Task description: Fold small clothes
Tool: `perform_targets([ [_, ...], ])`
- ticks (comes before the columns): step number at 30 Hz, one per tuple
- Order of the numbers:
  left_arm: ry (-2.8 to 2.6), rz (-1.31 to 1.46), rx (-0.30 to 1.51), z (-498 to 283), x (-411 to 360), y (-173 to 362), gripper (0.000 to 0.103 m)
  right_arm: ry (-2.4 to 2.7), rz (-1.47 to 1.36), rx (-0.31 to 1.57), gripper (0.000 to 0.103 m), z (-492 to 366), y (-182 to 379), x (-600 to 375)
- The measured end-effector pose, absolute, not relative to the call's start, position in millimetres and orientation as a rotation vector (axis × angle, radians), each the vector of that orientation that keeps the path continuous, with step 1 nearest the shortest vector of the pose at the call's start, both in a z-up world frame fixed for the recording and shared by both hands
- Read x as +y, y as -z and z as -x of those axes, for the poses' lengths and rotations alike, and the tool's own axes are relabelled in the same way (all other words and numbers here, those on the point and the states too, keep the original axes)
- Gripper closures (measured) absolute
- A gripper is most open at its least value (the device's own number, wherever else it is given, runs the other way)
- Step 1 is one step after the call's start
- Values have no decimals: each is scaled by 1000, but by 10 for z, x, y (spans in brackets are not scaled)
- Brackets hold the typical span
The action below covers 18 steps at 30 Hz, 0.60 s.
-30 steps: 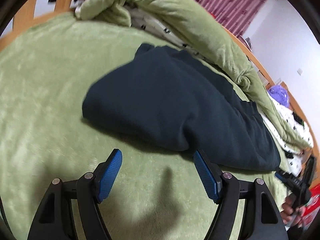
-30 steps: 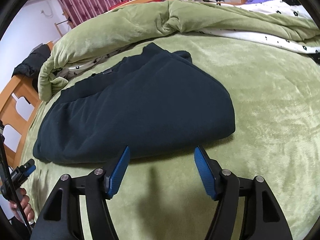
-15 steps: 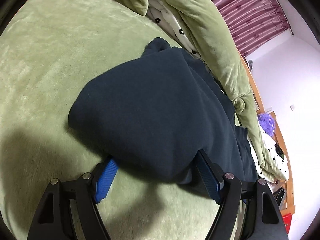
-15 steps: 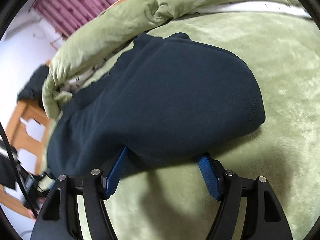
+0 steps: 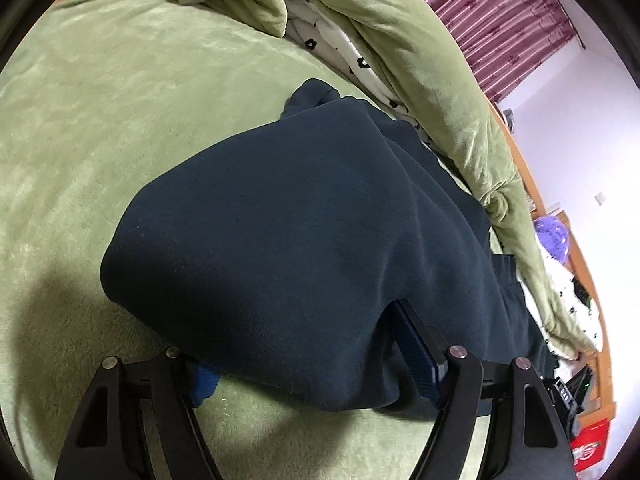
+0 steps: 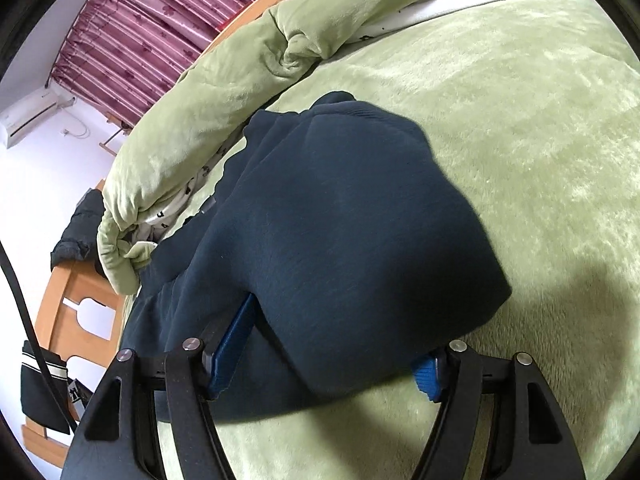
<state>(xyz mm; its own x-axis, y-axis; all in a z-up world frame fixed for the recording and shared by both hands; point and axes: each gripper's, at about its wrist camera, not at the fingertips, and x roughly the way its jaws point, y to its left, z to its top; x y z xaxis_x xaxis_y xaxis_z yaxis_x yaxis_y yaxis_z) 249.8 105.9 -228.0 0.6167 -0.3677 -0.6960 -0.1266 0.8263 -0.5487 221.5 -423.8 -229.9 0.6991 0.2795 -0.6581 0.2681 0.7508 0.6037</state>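
Left wrist view: dark navy garment, folded into a thick bundle, lying on the green plush bed cover. Its near edge lies between the two blue-padded fingers of the left hand-held gripper. The left finger is mostly hidden under the cloth; the right finger lies along a fold at the garment's near right. Jaws are closing with the cloth between them; whether the pads already press on it cannot be told.

Right wrist view: same garment, its near edge between the fingers of the right hand-held gripper. The left finger is tucked into a crease of the cloth; the right finger shows only its blue tip beneath the overhanging edge. Jaws are closing around the fabric; a firm grip cannot be confirmed.

Surroundings: rolled green quilt with a white flower-print lining along the far side of the bed, touching the garment's far edge. Wooden bed frame at left of the right view. Maroon curtain and wall-mounted air conditioner beyond. Purple plush item at far right of the left view.
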Motion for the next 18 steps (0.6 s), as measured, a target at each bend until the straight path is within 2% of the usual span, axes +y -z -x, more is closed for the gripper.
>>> perform_targets([
  [1,149,591,913,-2500,1057,2274,39,-6,-732,821,64,-2214,2298,-4238],
  [2,150,581,917,-2498,1049,2269,45,-6,-723,822,74,-2208,2290,-4235],
  [4,173,594,924,-2484,1048,2263,71,-4,-715,818,79,-2189,2274,-4241],
  [6,190,600,918,-2450,1039,2233,82,5,-681,824,84,-2174,2246,-4216],
  [11,182,554,886,-2331,1013,2093,87,6,-642,824,89,-2061,2157,-4198],
  [18,167,542,889,-1887,1024,1975,87,-12,-611,810,90,-1601,1954,-4153],
])
